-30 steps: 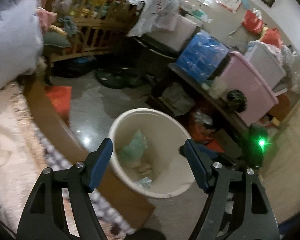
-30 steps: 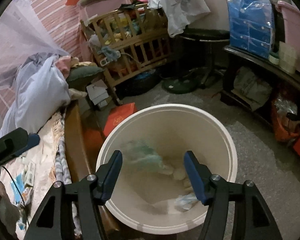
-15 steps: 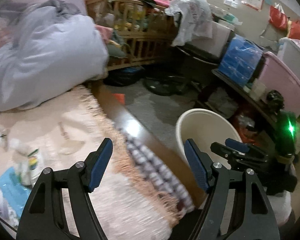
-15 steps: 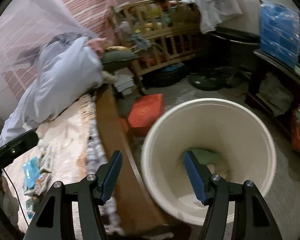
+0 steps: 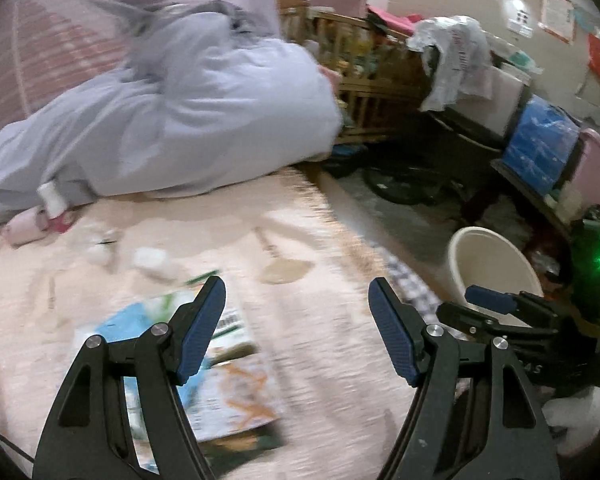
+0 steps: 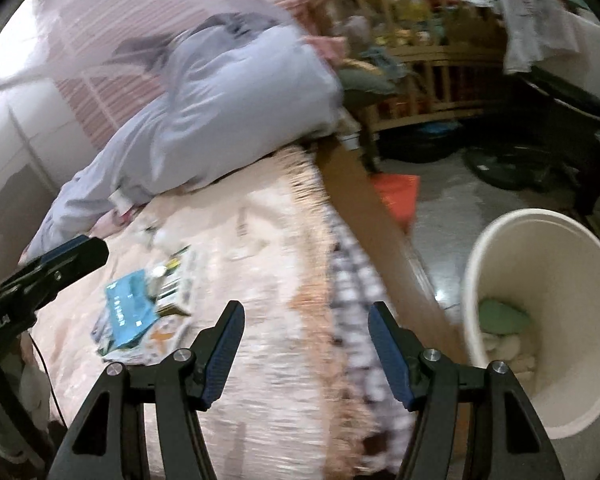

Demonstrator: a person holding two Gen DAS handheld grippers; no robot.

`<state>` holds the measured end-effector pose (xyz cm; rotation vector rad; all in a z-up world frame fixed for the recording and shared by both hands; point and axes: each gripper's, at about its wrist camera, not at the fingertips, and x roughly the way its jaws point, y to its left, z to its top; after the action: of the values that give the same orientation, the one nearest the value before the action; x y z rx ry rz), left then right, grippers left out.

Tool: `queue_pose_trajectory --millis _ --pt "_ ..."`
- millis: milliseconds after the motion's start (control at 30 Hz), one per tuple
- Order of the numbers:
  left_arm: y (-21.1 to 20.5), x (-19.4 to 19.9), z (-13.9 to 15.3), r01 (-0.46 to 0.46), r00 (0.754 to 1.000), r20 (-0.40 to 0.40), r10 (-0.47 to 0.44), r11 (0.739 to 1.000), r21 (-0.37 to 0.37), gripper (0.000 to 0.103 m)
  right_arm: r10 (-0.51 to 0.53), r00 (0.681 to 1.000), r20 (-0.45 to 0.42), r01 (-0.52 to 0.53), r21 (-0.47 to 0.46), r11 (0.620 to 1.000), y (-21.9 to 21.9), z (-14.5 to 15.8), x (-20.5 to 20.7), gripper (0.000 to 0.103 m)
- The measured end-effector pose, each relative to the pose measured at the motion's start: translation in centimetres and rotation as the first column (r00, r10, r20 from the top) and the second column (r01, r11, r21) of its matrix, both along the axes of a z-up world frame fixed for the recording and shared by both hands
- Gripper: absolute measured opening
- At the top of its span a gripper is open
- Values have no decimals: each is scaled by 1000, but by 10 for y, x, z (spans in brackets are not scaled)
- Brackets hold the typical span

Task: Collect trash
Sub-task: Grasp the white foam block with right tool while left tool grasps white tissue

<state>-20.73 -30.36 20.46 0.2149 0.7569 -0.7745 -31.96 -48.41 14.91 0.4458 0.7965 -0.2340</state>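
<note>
Left view: your left gripper [image 5: 296, 312] is spread and empty above the bed; wrappers [image 5: 204, 364] lie just below its left finger, the bin [image 5: 496, 252] off right. Right view: your right gripper [image 6: 306, 338] gapes empty too, wrappers [image 6: 140, 316] ahead-left, bin [image 6: 540, 320] right. You're between pickups, I judge; next, lower onto a wrapper.
</note>
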Motion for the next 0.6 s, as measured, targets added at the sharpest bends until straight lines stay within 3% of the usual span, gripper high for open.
queue_pose_trajectory --millis 333,600 --pt "94 56 -15 -156 988 0 156 986 61 73 192 981 -17 -192 25 981 62 -9 70 62" --pt "154 112 -33 -278 958 -56 280 959 45 73 334 942 -32 -334 0 943 101 -16 149 62"
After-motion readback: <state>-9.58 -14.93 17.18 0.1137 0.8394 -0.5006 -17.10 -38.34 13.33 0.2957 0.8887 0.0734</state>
